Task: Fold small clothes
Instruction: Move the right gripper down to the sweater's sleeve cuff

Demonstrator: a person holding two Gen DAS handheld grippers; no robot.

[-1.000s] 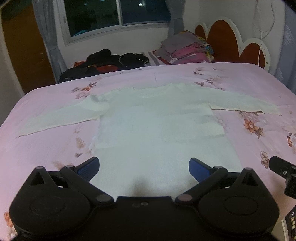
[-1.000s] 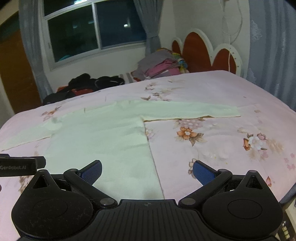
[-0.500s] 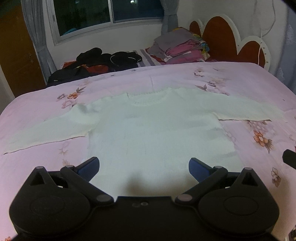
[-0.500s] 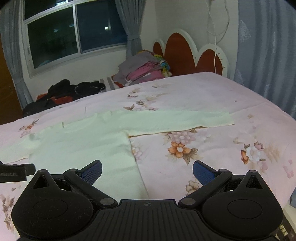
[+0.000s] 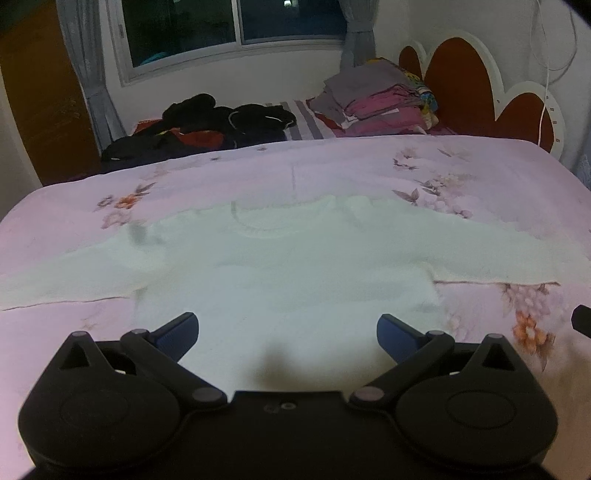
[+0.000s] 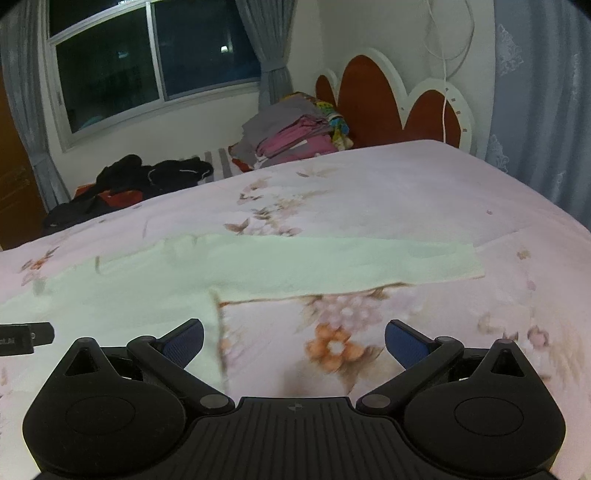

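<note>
A pale, long-sleeved sweater (image 5: 288,273) was seen spread flat on the bed (image 5: 332,170), which was covered by a pink floral sheet. Its neckline was turned toward the far side of the bed, and both sleeves were stretched out sideways, each lying flat on the sheet. The hem end of the garment was hidden behind the tools in both views.

The left tool (image 5: 287,330) was held low over the lower body of the sweater, its two blue-padded fingers (image 5: 177,330) set wide apart with nothing between them; whether the pads touched the fabric could not be told. The right tool (image 6: 294,341) was held beside the sweater's right side edge, its fingers likewise spread wide and gripping nothing. Its left pad (image 6: 184,343) was seen over the garment's edge, while its right pad was over bare sheet near an orange printed flower (image 6: 334,347). The right sleeve (image 6: 351,264) was laid across the sheet ahead of this tool, well apart from it.

At the far side of the bed, a stack of folded clothes (image 5: 376,99) in grey and pink was placed near the scalloped red-and-white headboard (image 5: 480,88), and a heap of dark clothing (image 5: 207,125) was piled to its left, under a dark window (image 5: 236,29).
</note>
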